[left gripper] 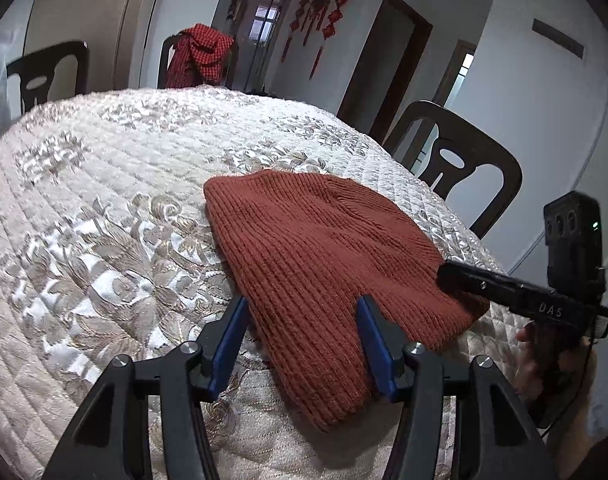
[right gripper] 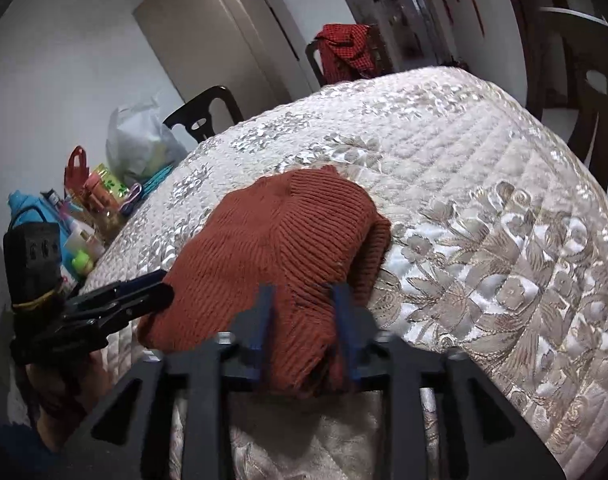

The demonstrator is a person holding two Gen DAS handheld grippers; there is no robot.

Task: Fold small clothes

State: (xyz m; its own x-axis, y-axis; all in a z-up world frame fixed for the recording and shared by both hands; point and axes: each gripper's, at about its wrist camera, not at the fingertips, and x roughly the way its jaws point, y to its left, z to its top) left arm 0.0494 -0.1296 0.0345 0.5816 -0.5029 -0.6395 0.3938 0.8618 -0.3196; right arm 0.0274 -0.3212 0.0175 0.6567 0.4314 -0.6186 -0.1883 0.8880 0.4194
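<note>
Left wrist view: we see a rust-brown ribbed knit hat (left gripper: 324, 264) lying flat on the quilted table (left gripper: 103, 208). We hold the left tool (left gripper: 304, 304) spread, its blue pads straddling the hat's near edge without pinching it. Only this view shows the right tool (left gripper: 448, 274) at the hat's right edge. Right wrist view: we see the right tool (right gripper: 304, 292) spread, the hat's near edge between its pads, and clutter (right gripper: 83, 208) beside the table.
</note>
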